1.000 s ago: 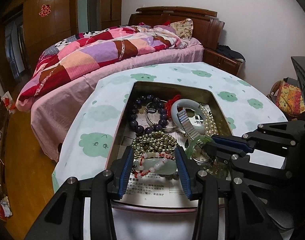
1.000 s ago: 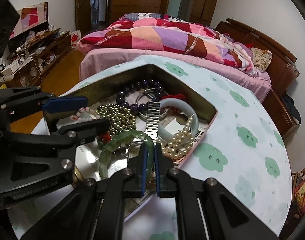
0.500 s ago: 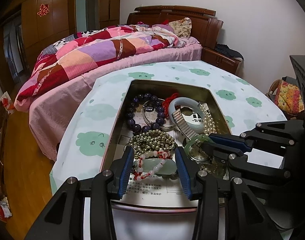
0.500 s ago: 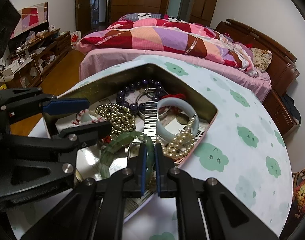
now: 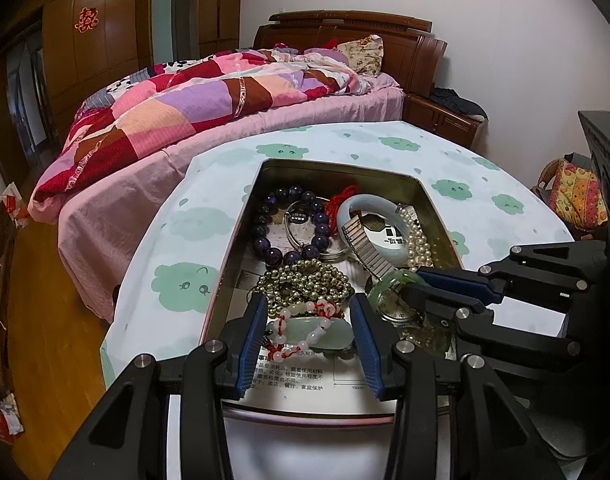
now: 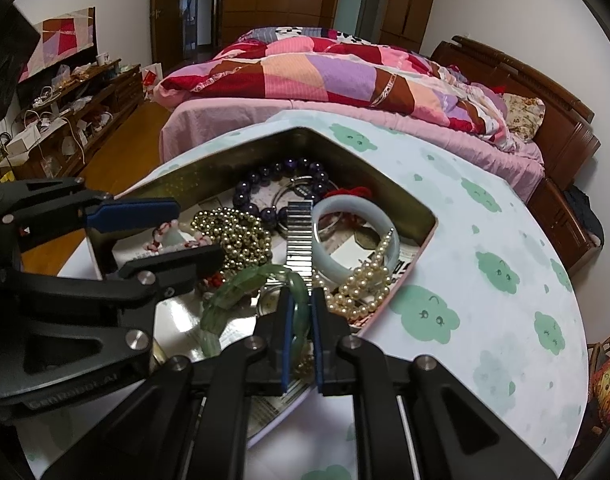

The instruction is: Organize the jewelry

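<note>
Step in hand: lifting pieces out of the tangle in the tin [image 5: 241,248] on the desk [image 5: 389,148].
Left claw [image 5: 311,334]: half apart, straddling the jade pendant bracelet [image 5: 319,330] at the tin's near end; contact of pads unclear.
Right claw [image 6: 301,320]: nearly together, clamped on the green bangle [image 6: 241,286], low in the tin.
Doing it well: raise the bangle slowly, straight up.
Watch: pearl strand [image 6: 365,284] and watch band [image 6: 299,240] touching the bangle; likely to drag along.
Grip: thin pinch on a smooth, hard ring; keep firm, avoid twisting.
</note>
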### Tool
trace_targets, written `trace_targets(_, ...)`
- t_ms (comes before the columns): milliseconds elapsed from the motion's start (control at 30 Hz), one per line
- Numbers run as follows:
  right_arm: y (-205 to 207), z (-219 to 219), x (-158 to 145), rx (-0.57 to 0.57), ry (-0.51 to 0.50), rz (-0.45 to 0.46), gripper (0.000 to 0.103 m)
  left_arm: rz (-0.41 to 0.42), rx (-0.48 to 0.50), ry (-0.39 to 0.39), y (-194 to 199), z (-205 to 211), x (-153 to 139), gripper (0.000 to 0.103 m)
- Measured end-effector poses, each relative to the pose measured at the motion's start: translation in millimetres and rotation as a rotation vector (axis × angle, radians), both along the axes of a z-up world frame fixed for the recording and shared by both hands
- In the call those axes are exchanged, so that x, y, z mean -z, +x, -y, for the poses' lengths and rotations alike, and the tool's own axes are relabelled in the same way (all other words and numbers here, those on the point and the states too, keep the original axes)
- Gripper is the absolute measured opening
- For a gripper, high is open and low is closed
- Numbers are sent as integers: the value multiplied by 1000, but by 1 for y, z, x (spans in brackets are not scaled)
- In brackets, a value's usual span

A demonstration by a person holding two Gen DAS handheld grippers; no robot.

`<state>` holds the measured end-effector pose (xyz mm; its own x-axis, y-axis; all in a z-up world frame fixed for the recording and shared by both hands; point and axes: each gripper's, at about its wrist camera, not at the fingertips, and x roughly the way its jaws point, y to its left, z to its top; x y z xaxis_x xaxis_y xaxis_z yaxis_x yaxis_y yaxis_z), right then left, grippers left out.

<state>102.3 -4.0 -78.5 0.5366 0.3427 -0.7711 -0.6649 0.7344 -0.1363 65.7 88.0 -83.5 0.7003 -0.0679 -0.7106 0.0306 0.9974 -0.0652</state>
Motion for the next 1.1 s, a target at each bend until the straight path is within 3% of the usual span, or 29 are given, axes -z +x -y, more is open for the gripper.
trace_targets(233,-1,-2,-1,-1,3,-4,13,-3,-3,1,1,0,0,44)
trace_targets(400,0,-2,-2,3,13,-14,20,11,-15,-14,-3,-5,-6,51)
trace_targets(467,0,-3,-3,-13,19,-20,35,10,-16,-11,-4,-5,-6,52)
trace_targets(567,-5,-5,-6,-26,19,0,50,21,-19,2,-6,-4,-10,56)
trace_targets(767,-7,9,-26,7,72,21,54,117,-68,-13,-25,-15,-44,59)
trace_targets(867,-12,25,-47,48,137,59,59,193,-109,-5,-38,-20,-65,72)
trace_targets(1100,-22,49,-81,106,234,122,63,284,-131,2,-57,-21,-94,73)
